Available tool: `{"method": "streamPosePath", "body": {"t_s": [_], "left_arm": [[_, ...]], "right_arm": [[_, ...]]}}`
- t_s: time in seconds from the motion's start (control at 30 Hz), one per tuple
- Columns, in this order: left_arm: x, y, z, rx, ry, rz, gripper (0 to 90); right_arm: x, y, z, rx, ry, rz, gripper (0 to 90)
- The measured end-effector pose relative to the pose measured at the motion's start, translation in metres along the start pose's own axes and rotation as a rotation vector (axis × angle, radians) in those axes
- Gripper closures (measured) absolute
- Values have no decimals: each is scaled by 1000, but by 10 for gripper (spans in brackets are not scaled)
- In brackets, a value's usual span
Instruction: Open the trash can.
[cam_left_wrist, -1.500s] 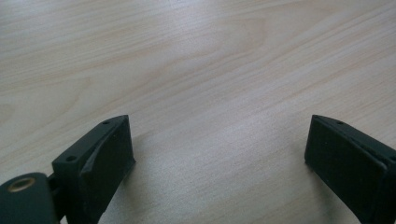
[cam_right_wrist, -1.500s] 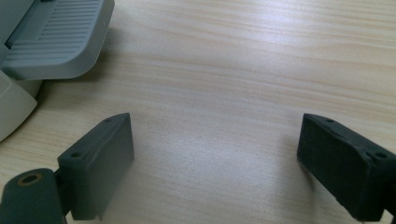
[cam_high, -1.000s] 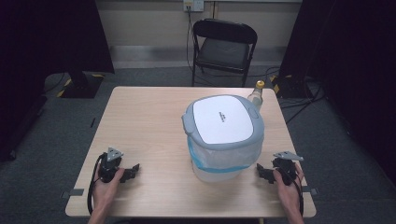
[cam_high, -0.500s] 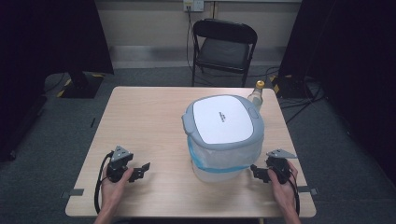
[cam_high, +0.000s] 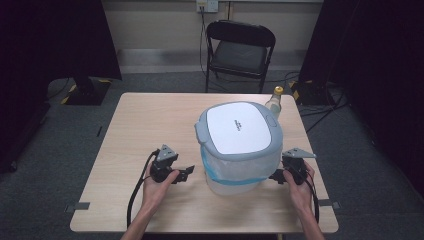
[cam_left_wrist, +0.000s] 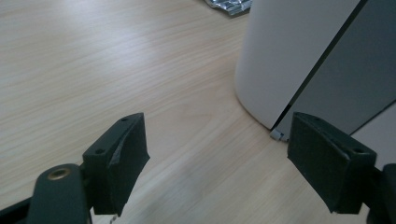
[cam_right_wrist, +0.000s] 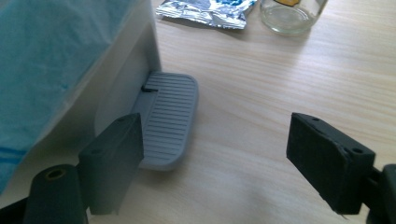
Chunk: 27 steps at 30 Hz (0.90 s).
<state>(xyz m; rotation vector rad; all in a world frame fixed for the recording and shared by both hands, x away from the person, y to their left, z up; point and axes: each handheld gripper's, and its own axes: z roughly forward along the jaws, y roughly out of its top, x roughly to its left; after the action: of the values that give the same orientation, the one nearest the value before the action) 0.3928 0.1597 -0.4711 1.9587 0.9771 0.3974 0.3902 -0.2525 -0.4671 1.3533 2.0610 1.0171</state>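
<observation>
A white pedal bin (cam_high: 239, 175) with a grey lid (cam_high: 237, 129) and a blue liner bag (cam_high: 227, 176) stands on the wooden table (cam_high: 145, 125), right of centre. My left gripper (cam_high: 187, 173) is open just left of the bin's base; in the left gripper view the white bin wall (cam_left_wrist: 280, 60) is close ahead on the right. My right gripper (cam_high: 274, 176) is open at the bin's right side. The right gripper view has the grey foot pedal (cam_right_wrist: 168, 116) just ahead of the left jaw and the blue bag (cam_right_wrist: 51, 51) above it. Neither gripper touches the bin.
A glass bottle (cam_high: 274, 101) with a yellow cap stands behind the bin; its base (cam_right_wrist: 292, 11) is beside a silver and blue foil packet (cam_right_wrist: 205, 11) on the table. A black folding chair (cam_high: 240, 50) stands beyond the far edge.
Both grippers have moved inward toward the bin's base, the left one to the right and the right one slightly to the left. The bin has not moved.
</observation>
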Motion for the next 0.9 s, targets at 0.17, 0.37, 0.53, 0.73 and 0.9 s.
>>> {"method": "streamPosePath", "body": {"t_s": [0.17, 0.37, 0.53, 0.73, 0.9], "left_arm": [[-10, -4, 18, 45, -43, 21, 190], [-18, -3, 23, 67, -37, 70, 187], [-17, -2, 20, 66, -29, 74, 187], [-12, -2, 15, 33, -11, 31, 195], [-9, -2, 16, 24, 21, 26, 205]], "right_arm": [[-2, -4, 2, -28, 25, 8, 192], [-2, -7, 2, -42, 61, 27, 269], [2, -8, -1, -50, 61, 26, 339], [7, -8, -3, -62, 55, 18, 402], [13, -9, -3, -64, 81, -3, 382]]}}
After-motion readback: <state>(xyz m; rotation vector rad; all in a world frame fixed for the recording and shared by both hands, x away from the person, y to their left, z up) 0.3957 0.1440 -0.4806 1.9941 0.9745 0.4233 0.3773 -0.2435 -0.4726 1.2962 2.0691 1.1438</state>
